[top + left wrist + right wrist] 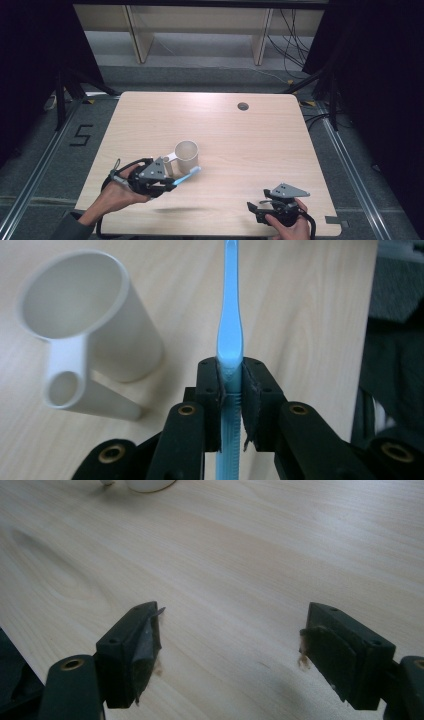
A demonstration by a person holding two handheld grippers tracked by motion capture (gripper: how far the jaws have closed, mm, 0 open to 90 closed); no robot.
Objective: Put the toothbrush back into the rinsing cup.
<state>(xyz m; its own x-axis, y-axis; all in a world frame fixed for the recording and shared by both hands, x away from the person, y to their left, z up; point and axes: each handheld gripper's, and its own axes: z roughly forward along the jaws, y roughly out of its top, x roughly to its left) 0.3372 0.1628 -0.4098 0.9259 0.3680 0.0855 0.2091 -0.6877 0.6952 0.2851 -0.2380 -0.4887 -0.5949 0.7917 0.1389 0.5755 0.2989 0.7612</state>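
A light blue toothbrush (229,335) was clamped between the jaws of the left gripper (172,183), its free end reaching forward, above the desk (250,145) and just beside a white cup (186,155). The cup stood upright toward the desk's near left corner, handle toward the gripper. The left hand (117,192) came in from that corner, forearm angled inward. The right gripper (230,640) hovered near the near right edge, jaws wide apart and empty, with the right hand (290,227) behind it.

Pale wooden table (250,145); white cup (187,156) standing
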